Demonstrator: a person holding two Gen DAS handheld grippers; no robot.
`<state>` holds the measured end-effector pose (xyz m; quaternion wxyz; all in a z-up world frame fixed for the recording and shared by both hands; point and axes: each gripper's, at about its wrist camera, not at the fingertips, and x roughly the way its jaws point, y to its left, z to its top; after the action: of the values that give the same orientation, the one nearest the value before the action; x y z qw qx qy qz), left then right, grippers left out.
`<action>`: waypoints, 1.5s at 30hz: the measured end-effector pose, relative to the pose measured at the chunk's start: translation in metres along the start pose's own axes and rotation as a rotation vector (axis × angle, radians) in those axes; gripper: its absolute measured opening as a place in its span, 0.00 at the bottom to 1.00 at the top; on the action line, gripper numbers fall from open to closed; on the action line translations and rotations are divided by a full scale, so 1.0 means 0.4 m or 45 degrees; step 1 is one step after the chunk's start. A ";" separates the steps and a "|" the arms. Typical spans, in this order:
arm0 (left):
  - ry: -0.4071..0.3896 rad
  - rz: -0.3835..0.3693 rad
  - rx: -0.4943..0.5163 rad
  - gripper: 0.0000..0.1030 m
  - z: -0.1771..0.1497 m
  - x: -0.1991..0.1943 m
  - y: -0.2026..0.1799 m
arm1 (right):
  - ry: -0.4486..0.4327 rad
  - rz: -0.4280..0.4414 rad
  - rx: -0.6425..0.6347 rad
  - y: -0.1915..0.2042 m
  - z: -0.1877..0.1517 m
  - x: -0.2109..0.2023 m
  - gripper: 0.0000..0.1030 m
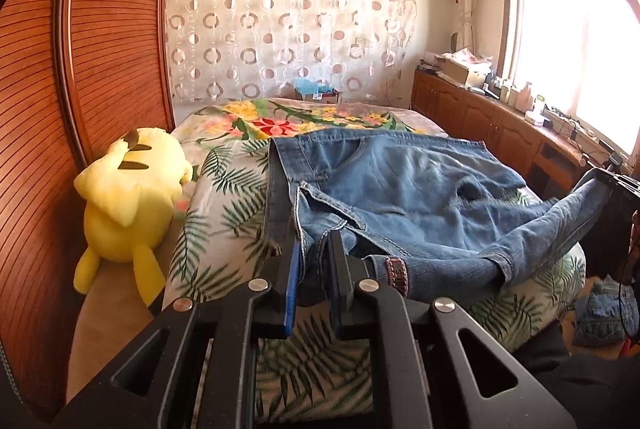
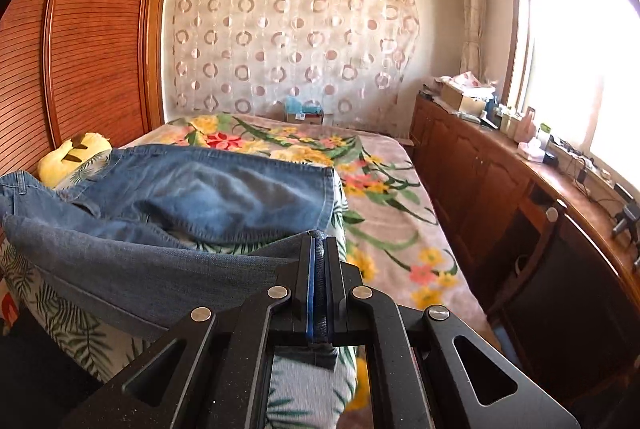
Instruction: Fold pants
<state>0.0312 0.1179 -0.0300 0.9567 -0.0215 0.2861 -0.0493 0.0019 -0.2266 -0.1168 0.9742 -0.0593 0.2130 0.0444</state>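
Blue denim jeans [image 1: 404, 185] lie crumpled across the near end of a bed [image 1: 224, 189]. My left gripper [image 1: 316, 241] is shut on a bunched part of the jeans near a seam and a small brown label. One leg stretches to the right, where my right gripper [image 1: 616, 181] holds its end. In the right wrist view my right gripper [image 2: 319, 241] is shut on the folded denim edge, and the jeans [image 2: 224, 197] spread to the left on the bed [image 2: 392, 213].
A yellow plush toy [image 1: 128, 205] lies at the bed's left edge against a wooden slatted wardrobe [image 1: 100, 49]. A wooden cabinet [image 2: 500, 189] with clutter runs along the right under a window. More denim [image 1: 604, 313] lies on the floor at right.
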 end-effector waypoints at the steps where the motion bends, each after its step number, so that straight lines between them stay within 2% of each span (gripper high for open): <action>1: -0.001 0.004 0.007 0.13 0.009 0.013 0.000 | -0.005 -0.002 -0.007 0.003 0.004 0.012 0.03; 8: 0.023 0.025 0.059 0.13 0.067 0.104 -0.005 | 0.008 -0.011 -0.051 0.020 0.024 0.134 0.03; 16: 0.091 0.018 0.064 0.13 0.098 0.204 -0.001 | 0.119 -0.014 -0.083 0.015 0.022 0.270 0.03; 27: 0.017 0.016 0.078 0.13 0.235 0.246 -0.016 | -0.017 -0.025 -0.068 -0.026 0.178 0.292 0.03; 32: -0.003 0.023 0.093 0.13 0.311 0.304 -0.011 | -0.038 -0.041 -0.072 -0.035 0.209 0.366 0.03; 39: -0.011 0.049 0.117 0.13 0.390 0.405 0.003 | -0.027 -0.054 -0.083 -0.023 0.229 0.497 0.03; 45: 0.071 0.073 0.101 0.13 0.382 0.513 0.029 | 0.057 -0.047 -0.113 0.006 0.216 0.610 0.03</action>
<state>0.2867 0.1094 -0.0150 0.9495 0.0260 0.3109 -0.0338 0.2581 -0.1977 -0.1416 0.9663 -0.1075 0.2315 0.0346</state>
